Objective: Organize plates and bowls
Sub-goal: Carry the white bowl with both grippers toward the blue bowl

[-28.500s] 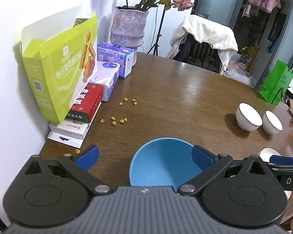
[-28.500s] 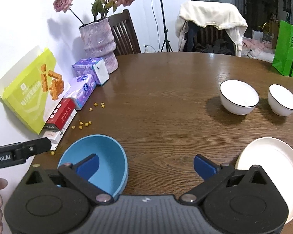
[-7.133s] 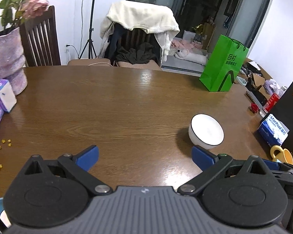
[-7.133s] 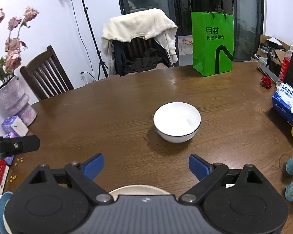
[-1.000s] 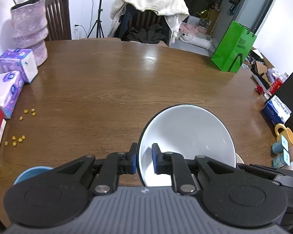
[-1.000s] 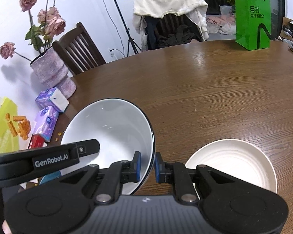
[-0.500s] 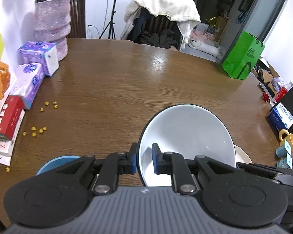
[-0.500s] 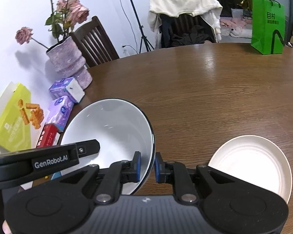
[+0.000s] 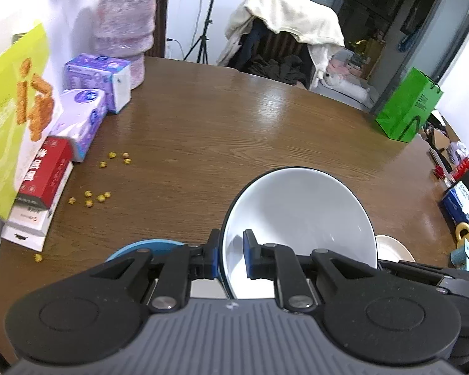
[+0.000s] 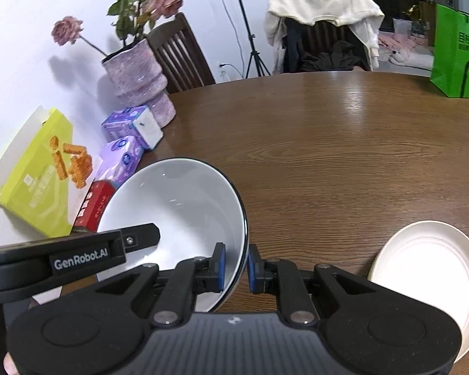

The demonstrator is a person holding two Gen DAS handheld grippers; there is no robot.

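Both claws are clamped on opposite sides of the rim of one glossy white ceramic bowl with a thin dark edge: the left gripper on its left side, the right gripper on its right. With such a thin pinch on slick glaze, uneven motion between the hands could twist the bowl loose onto the brown wooden table. The blue bowl below the left claw is mostly hidden, and the cream round plate right of the right claw is cut off.

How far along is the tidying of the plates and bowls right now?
Done so far: nothing I can confirm from here. In hand: the left claw and right claw both pinch the rim of the white bowl, held above the table. Left: setting it down, perhaps on the blue bowl; the cream plate sits apart.
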